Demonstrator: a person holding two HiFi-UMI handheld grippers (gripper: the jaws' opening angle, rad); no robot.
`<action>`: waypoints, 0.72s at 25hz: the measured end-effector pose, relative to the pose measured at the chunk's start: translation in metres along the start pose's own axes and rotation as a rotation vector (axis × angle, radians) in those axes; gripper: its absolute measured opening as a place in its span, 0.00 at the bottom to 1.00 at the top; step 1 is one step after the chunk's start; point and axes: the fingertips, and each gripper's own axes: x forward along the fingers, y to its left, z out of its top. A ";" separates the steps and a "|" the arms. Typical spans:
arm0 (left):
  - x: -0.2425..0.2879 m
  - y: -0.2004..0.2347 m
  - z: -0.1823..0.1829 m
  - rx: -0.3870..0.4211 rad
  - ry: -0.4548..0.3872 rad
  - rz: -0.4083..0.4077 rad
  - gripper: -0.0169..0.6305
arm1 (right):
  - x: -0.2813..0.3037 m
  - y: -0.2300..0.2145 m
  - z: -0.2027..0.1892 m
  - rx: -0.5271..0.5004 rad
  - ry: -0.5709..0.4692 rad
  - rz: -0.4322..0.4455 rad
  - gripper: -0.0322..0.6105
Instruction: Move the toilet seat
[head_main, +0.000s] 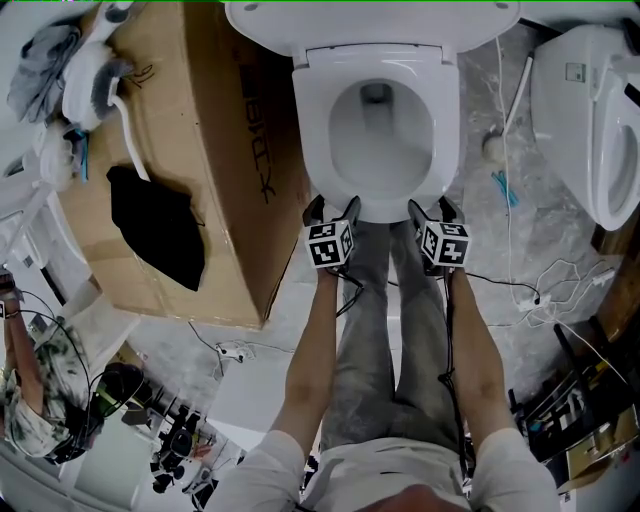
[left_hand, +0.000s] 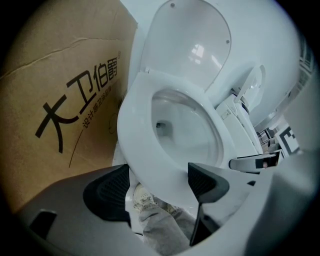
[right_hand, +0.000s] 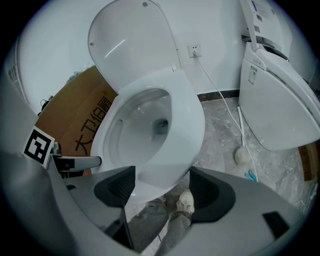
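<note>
You stand at the near end of the toilet with both arms stretched forward. The toilet seat (head_main: 312, 130) lies down on the bowl, and its lid (left_hand: 190, 45) stands raised at the far end. Your left gripper (left_hand: 157, 184) is at the seat's near edge, left of centre. Its jaws are wide apart with the front rim of the seat between them. I cannot tell whether either pad touches the rim. Your right gripper (right_hand: 162, 187) is at the same edge, right of centre, jaws also wide, with the rim between them. A cardboard box (head_main: 220, 150) stands just left of the toilet. A second toilet (head_main: 590, 120) stands well apart on the right.
</note>
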 end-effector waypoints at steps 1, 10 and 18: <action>-0.001 -0.001 0.000 0.001 -0.001 0.000 0.58 | -0.001 0.000 0.000 0.002 -0.001 0.000 0.59; -0.015 -0.005 0.006 0.000 -0.006 -0.001 0.58 | -0.015 0.004 0.005 0.019 -0.009 0.011 0.59; -0.032 -0.010 0.012 -0.004 -0.009 -0.006 0.58 | -0.032 0.011 0.010 0.019 0.000 0.011 0.59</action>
